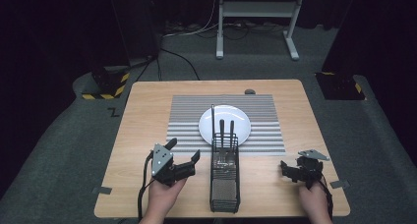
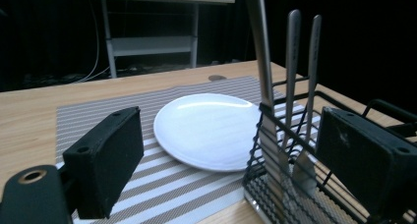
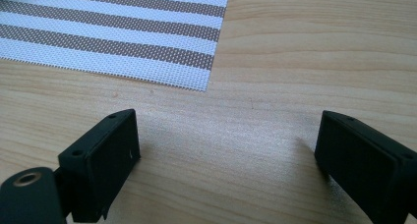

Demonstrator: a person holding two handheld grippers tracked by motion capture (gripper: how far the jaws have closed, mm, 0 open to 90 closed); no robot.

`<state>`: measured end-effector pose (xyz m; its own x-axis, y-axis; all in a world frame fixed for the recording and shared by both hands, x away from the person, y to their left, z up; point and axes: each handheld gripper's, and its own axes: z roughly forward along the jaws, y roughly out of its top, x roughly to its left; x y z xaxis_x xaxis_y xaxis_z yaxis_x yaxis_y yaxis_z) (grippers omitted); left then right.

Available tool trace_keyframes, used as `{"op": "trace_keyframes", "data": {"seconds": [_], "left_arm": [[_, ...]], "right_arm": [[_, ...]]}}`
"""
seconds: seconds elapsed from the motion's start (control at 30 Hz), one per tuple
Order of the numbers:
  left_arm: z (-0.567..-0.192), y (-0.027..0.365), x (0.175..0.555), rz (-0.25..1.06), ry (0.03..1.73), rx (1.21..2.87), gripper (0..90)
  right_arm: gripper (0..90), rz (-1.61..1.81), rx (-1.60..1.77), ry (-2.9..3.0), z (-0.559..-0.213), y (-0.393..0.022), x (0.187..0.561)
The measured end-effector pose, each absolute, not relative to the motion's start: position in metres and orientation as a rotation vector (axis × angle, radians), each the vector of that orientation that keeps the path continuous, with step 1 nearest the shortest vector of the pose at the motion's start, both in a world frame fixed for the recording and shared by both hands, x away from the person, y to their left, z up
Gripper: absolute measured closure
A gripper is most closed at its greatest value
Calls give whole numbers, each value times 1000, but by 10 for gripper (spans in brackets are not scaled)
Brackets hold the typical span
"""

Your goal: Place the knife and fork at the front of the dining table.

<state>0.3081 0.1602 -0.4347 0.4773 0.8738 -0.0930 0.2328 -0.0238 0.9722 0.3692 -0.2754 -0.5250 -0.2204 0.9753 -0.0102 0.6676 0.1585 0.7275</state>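
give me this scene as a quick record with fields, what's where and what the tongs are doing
surface: wooden table with striped placemat
plate: white plate, empty, on the placemat
caddy: black wire caddy near the table's front edge, in front of the plate
cutlery: three pieces of cutlery upright in the caddy
left tongs: open, nothing held, left of the caddy
right tongs: open, nothing held, over bare wood

Counter (image 1: 137, 135) carries a placemat (image 1: 187, 116) at its middle, toward the far edge. Plate (image 1: 236, 117) lies on the placemat. Wire cutlery basket (image 1: 224, 184) stands just in front of the plate, reaching to the near edge; three utensils (image 1: 226, 130) upright in its far end. Left tongs (image 1: 184, 153) left of the basket, right tongs (image 1: 290, 171) well to its right.
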Motion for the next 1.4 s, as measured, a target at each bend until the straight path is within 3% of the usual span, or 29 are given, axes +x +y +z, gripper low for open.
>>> {"op": "trace_keyframes", "data": {"seconds": [0.57,0.87,1.4], "left_arm": [[-425,130,334,657,989,1537,207],[-421,118,342,680,974,1533,388],[-428,96,364,724,987,1559,630]], "right_arm": [[93,834,1555,1956,-525,-275,369],[93,834,1555,1956,-525,-275,369],[93,835,1556,1956,-525,-275,369]]}}
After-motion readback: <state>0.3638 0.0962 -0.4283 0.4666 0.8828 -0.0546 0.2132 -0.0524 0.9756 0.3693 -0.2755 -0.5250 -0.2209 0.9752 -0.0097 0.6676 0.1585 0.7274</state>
